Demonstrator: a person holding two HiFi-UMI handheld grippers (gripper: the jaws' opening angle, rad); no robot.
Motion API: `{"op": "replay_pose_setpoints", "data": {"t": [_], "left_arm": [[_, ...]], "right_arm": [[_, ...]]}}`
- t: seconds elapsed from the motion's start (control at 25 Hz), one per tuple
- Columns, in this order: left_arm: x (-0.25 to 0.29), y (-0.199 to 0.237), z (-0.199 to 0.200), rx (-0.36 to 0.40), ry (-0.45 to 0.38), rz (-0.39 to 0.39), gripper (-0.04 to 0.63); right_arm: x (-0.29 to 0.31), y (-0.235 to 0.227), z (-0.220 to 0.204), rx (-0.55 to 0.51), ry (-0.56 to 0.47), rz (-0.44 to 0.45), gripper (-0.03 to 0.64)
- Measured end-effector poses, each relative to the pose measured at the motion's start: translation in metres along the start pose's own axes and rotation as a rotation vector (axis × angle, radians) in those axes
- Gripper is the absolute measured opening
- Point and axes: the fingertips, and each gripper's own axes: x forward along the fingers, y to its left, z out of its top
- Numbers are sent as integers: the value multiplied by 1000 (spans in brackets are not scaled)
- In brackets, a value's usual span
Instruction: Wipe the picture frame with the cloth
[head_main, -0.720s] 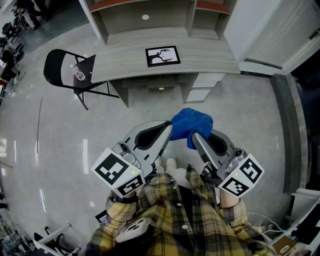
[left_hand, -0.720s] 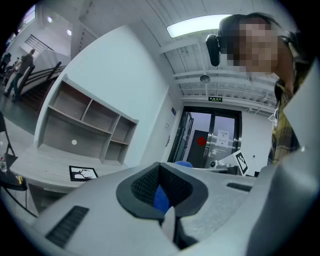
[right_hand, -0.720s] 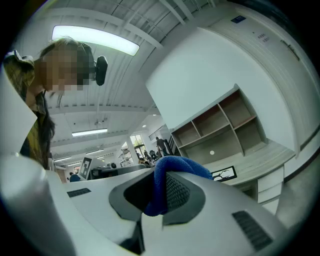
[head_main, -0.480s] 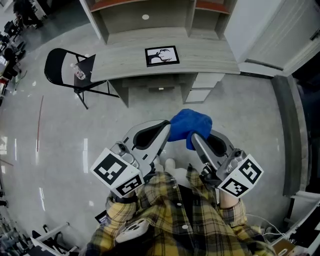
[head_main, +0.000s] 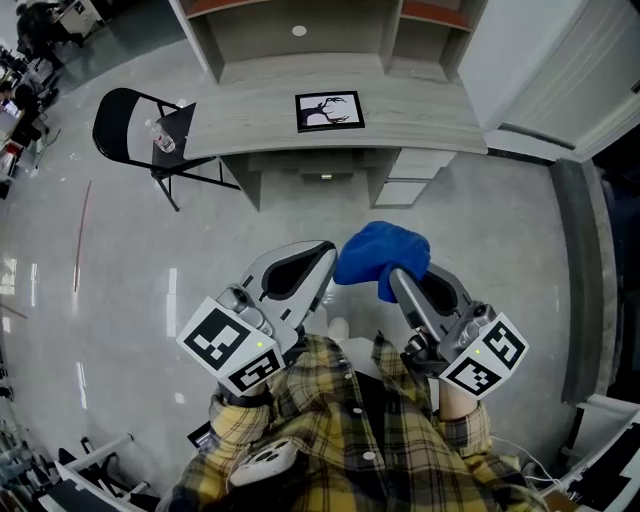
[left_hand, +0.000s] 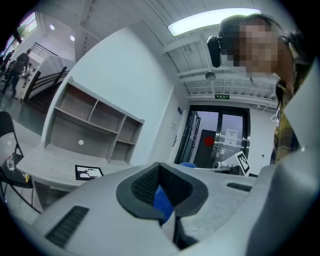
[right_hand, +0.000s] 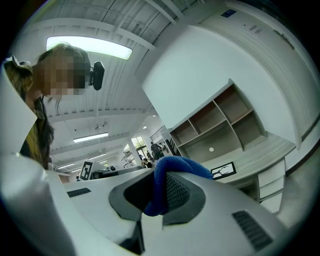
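Grey polished floor (head_main: 120, 290) underfoot, seen steeply from above, with a pale wooden desk (head_main: 420, 110) across the top of the head view and open shelving (head_main: 300, 40) rising behind it. Under the desk's right part, white drawers (head_main: 405, 185). Off the desk's left end, a black folding chair (head_main: 125, 130), close against the desk corner, with a clear bottle (head_main: 160, 138) at its near edge.

Flat on the desk top, about midway along: picture frame (head_main: 329, 110), black-edged, dark branching figure on white. Well apart from both grippers, nothing touching it.

Low in the head view, a plaid shirt (head_main: 350, 430) and two grey grippers held level side by side, tips pointing toward the desk, marker cubes at their rear ends.

Right gripper (head_main: 397, 278): jaws clamped on a blue cloth (head_main: 385, 250). One fold pinched between the ribbed pads, the rest bunched in a rounded lump over and ahead of the tips.

Left gripper (head_main: 326, 262): jaws closed together, nothing pinched between the pads. Tip just beside the cloth's left edge, contact impossible to judge. Blue of the cloth showing just past the closed pads in the left gripper view.

Cloth held in the air above the floor, between person and desk, well apart from the picture frame.
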Motion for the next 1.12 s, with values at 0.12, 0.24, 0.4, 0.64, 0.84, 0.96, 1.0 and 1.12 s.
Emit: {"op": "replay_pose_setpoints", "data": {"t": [0.12,0.24,0.4,0.64,0.84,0.96,1.0,1.12], "left_arm": [[12,13,2,-5,7,7,5],[23,34,7,-10,11,4,5],[37,68,20,-13,16,-5,5],[56,135,52,-7,15,-20,5],[63,190,73,-5,23,-39,5],[70,225,80,-17,37,-44,5],[74,238,80,-25,44,-45,5],[82,265,79,-55,59,-43,5]], "right_arm": [[9,-15,4,13,1,-1,46],[25,-29,8,19,3,-12,46],[56,-49,16,26,4,-28,46],[123,-76,39,13,-11,-42,46],[174,-95,50,6,-21,-78,46],[201,-110,52,15,-22,-109,46],[210,-118,53,21,-21,-122,46],[225,-135,51,40,-10,-159,46]]}}
